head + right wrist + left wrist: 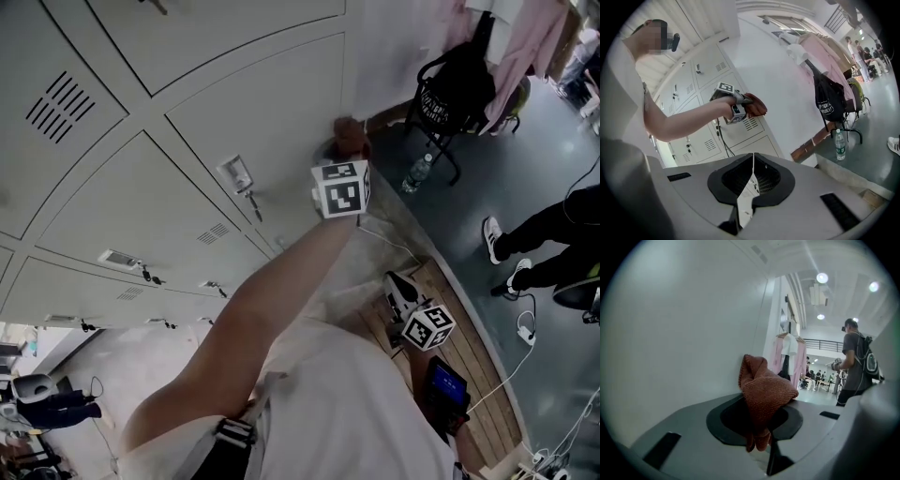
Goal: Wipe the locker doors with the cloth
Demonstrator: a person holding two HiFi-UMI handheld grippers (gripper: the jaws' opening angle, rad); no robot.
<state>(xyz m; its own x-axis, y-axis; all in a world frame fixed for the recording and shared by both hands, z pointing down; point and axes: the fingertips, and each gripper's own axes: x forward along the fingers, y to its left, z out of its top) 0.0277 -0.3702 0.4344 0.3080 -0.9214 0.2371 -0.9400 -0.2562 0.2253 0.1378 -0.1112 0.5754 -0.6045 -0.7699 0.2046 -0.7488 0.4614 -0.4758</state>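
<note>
Grey locker doors [141, 187] with vent slots and small latches fill the left of the head view. At their right edge, the person's outstretched left arm holds the left hand-held gripper [347, 152] up to a locker door [272, 103]. Its jaws pinch a bunched rust-red cloth [764, 390]. The cloth sticks out past the jaw tips, and in the left gripper view its folded top lies against the pale door surface.

Lower and further right, the right hand-held gripper [753, 164] sits near the person's body, well apart from the lockers. Its jaws are pressed together with nothing between them.

Beyond it on the floor stands a water bottle [417, 173], just beside a black chair [450, 103] carrying a black bag [829, 101]. Pink garments [525, 47] hang above. At the far right, another person's legs and white shoes [492, 239] show.
</note>
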